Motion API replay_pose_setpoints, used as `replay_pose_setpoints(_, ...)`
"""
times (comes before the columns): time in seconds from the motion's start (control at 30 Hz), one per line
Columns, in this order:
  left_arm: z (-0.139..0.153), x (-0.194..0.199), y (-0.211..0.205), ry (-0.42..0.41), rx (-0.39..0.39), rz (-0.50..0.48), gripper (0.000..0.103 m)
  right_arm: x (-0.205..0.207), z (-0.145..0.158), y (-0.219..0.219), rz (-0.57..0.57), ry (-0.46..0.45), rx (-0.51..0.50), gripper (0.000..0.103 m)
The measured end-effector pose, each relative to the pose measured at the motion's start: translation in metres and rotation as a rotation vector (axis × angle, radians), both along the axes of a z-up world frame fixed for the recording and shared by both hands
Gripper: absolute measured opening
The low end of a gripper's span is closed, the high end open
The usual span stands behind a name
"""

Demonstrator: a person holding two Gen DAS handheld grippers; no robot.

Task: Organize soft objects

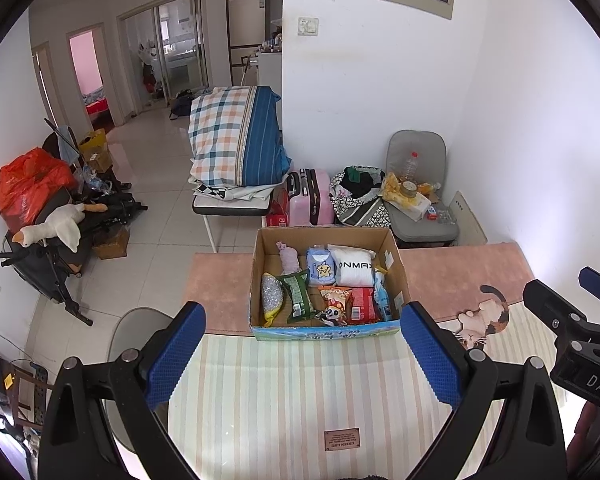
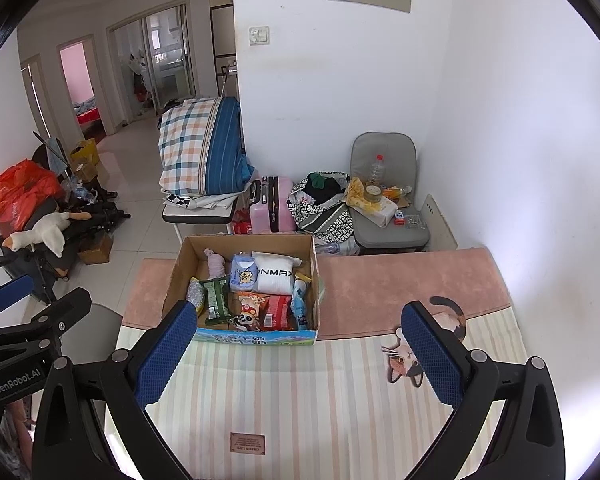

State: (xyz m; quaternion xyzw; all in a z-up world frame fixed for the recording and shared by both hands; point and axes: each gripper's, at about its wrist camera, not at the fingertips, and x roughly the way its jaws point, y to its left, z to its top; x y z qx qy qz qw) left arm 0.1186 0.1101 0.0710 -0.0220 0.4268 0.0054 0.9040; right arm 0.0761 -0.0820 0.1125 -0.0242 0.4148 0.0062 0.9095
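An open cardboard box (image 1: 392, 258) (image 2: 180, 268) stands on the striped, pink-edged table mat (image 1: 300, 392) (image 2: 320, 392). Inside lie several soft packets: a white pack (image 1: 354, 268) (image 2: 275, 276), a blue star pack (image 1: 321, 267) (image 2: 243, 274), a green snack bag (image 1: 297, 296) (image 2: 217, 300), a red packet (image 1: 362, 305) (image 2: 277, 312), a silver pouch (image 1: 271, 297) and a pink soft toy (image 1: 288, 258) (image 2: 215, 262). My left gripper (image 1: 302, 354) hovers open in front of the box, holding nothing. My right gripper (image 2: 300, 356) is open too, just right of the box front.
The right gripper's body (image 1: 580, 332) shows at the left view's right edge; the left one (image 2: 24, 332) at the right view's left edge. Behind the table: a grey chair (image 1: 418, 200), pink suitcase (image 1: 312, 196), bedding on a bench (image 1: 236, 140). White wall on the right.
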Motion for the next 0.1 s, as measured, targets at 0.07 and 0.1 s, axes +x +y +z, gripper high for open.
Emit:
replay_pose_setpoints(0.07, -0.0019, -0.0005, -0.0002, 0.001, -0.004, 0.000, 0.100, 0.0002, -0.0006, -0.0004, 0.000, 0.001, 0.002, 0.103)
replay_pose_setpoints(0.1, -0.0021, -0.0001, -0.0001, 0.001, -0.004, 0.000, 0.100, -0.0001, 0.0002, 0.0001, -0.001, 0.000, 0.002, 0.103)
